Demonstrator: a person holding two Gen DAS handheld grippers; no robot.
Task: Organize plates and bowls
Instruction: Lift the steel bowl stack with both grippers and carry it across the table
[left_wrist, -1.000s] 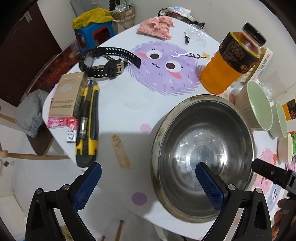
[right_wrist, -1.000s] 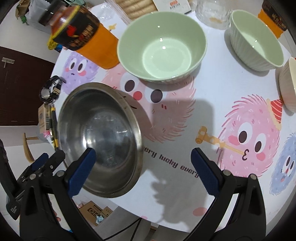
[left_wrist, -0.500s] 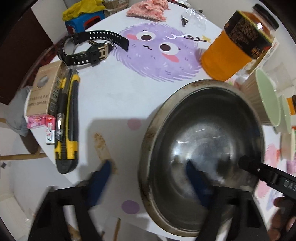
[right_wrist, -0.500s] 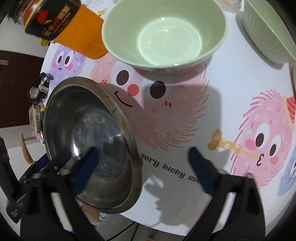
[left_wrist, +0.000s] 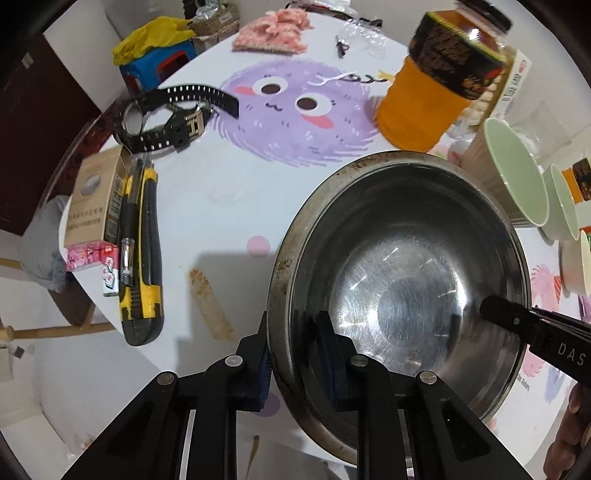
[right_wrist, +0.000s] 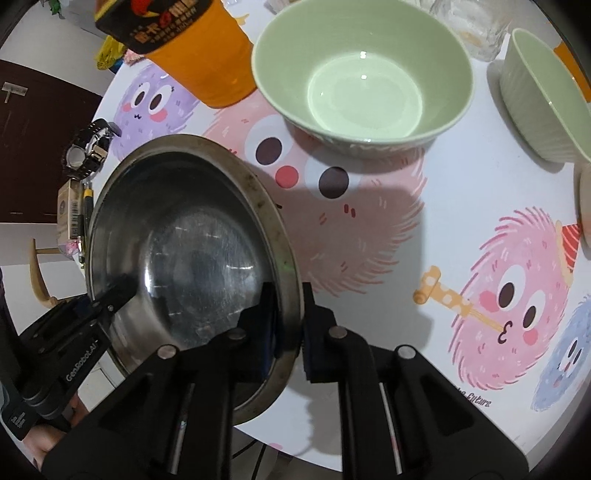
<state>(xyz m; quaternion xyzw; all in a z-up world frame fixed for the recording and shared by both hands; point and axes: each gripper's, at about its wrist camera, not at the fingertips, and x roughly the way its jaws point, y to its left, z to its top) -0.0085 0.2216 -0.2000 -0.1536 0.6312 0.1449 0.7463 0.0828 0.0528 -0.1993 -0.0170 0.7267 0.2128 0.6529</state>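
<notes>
A large steel bowl (left_wrist: 399, 280) sits near the front edge of the white cartoon-print table (left_wrist: 221, 184). My left gripper (left_wrist: 295, 354) is closing on the bowl's left rim, one pad outside and one inside the wall. In the right wrist view the steel bowl (right_wrist: 184, 236) has my right gripper (right_wrist: 291, 328) closing on its opposite rim, the rim pinched between the pads. Beyond it stand a wide green bowl (right_wrist: 362, 74), a smaller green bowl (right_wrist: 546, 99) and a cream bowl (right_wrist: 585, 206) at the right edge.
An orange-filled jar (left_wrist: 436, 85) stands just behind the steel bowl. On the table's left lie a black watch (left_wrist: 166, 114), a yellow utility knife (left_wrist: 140, 251) and a small box (left_wrist: 92, 199). A glass (right_wrist: 476, 26) stands behind the green bowls. The table edge runs under both grippers.
Both grippers went from wide open to closed on opposite rims of the steel bowl. They also came slightly lower and closer to it.
</notes>
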